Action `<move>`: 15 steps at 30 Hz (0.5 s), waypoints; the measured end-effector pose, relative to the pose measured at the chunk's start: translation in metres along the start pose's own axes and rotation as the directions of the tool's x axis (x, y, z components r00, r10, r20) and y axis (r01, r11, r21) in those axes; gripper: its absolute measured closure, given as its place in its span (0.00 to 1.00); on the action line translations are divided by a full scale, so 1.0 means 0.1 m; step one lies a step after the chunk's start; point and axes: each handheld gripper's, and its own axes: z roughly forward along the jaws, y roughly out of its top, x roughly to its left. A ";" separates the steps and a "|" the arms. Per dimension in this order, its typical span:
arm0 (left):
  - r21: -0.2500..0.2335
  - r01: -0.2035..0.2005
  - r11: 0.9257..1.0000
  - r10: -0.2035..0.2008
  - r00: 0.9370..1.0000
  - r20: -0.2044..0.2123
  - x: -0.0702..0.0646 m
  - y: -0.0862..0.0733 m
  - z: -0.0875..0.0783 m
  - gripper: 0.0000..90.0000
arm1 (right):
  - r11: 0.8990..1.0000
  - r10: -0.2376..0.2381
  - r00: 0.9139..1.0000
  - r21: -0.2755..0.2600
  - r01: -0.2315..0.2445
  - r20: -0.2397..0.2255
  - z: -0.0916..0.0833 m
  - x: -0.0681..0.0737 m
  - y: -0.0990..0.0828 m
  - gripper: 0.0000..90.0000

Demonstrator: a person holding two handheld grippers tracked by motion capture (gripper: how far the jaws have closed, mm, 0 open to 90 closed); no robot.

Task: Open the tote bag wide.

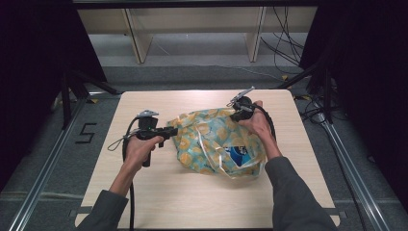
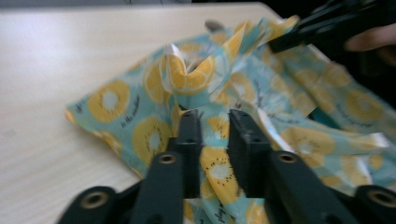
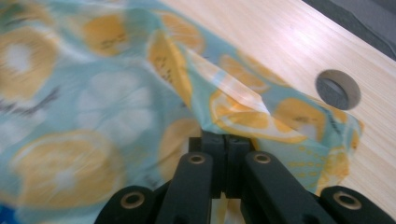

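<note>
A teal bag (image 1: 216, 142) printed with yellow citrus slices lies on a pale wood-grain table (image 1: 183, 202).

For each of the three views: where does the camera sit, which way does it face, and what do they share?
High view: above the person's side, looking forward and down on the table; both forearms, left tongs, right tongs.
Left gripper view: rides the left tongs, looking along slightly parted jaws over the bag.
Right gripper view: rides the right tongs, jaws shut on the bag's edge.
Shared: the lemon-print bag.
</note>
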 end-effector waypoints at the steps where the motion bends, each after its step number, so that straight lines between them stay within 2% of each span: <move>1: -0.036 -0.008 0.999 0.009 1.000 0.017 -0.06 0.04 -0.06 0.89 | 1.000 0.011 1.000 0.007 -0.011 0.008 0.02 -0.05 0.00 1.00; 3: -0.065 -0.039 0.997 0.043 0.998 0.051 -0.23 0.12 -0.04 0.99 | 0.998 0.063 0.998 0.020 -0.063 0.012 0.02 -0.11 0.02 1.00; 4: -0.061 -0.058 0.996 0.062 0.995 0.073 -0.33 0.16 0.01 0.99 | 0.999 0.044 0.999 0.020 -0.044 0.022 0.03 -0.14 0.03 1.00; 5: -0.058 -0.067 0.996 0.074 0.991 0.115 -0.43 0.18 0.10 0.99 | 0.998 0.061 0.998 0.034 -0.062 0.023 0.02 -0.14 0.05 1.00; 6: -0.051 -0.065 0.997 0.071 0.988 0.136 -0.49 0.19 0.15 0.99 | 0.998 0.057 0.998 0.037 -0.058 0.028 0.01 -0.13 0.06 1.00; 8: -0.019 -0.107 0.994 0.108 0.981 0.162 -0.73 0.22 0.44 0.99 | 0.999 0.031 0.999 0.042 -0.032 0.033 0.01 -0.12 0.07 1.00; 9: 0.022 -0.120 0.992 0.115 0.977 0.178 -0.84 0.22 0.63 0.99 | 0.998 0.036 0.999 0.047 -0.038 0.036 -0.01 -0.11 0.07 1.00; 10: 0.064 -0.127 0.990 0.114 0.976 0.185 -0.92 0.20 0.80 0.99 | 0.999 0.012 0.999 0.037 -0.014 0.037 -0.01 -0.12 0.07 1.00; 11: 0.111 -0.144 0.983 0.120 0.972 0.204 -0.99 0.15 0.97 0.99 | 0.999 0.014 0.999 0.039 -0.015 0.037 -0.02 -0.12 0.07 1.00; 13: 0.190 -0.167 0.967 0.123 0.967 0.224 -1.08 0.04 1.20 0.99 | 0.998 0.033 0.999 0.048 -0.034 0.039 -0.04 -0.11 0.07 1.00; 14: 0.226 -0.187 0.956 0.132 0.962 0.238 -1.11 -0.01 1.26 0.99 | 0.999 0.015 0.999 0.034 -0.017 0.037 -0.04 -0.12 0.08 1.00; 15: 0.263 -0.234 0.936 0.167 0.953 0.252 -1.16 -0.10 1.33 0.99 | 0.999 0.018 0.999 0.042 -0.020 0.045 -0.05 -0.13 0.08 1.00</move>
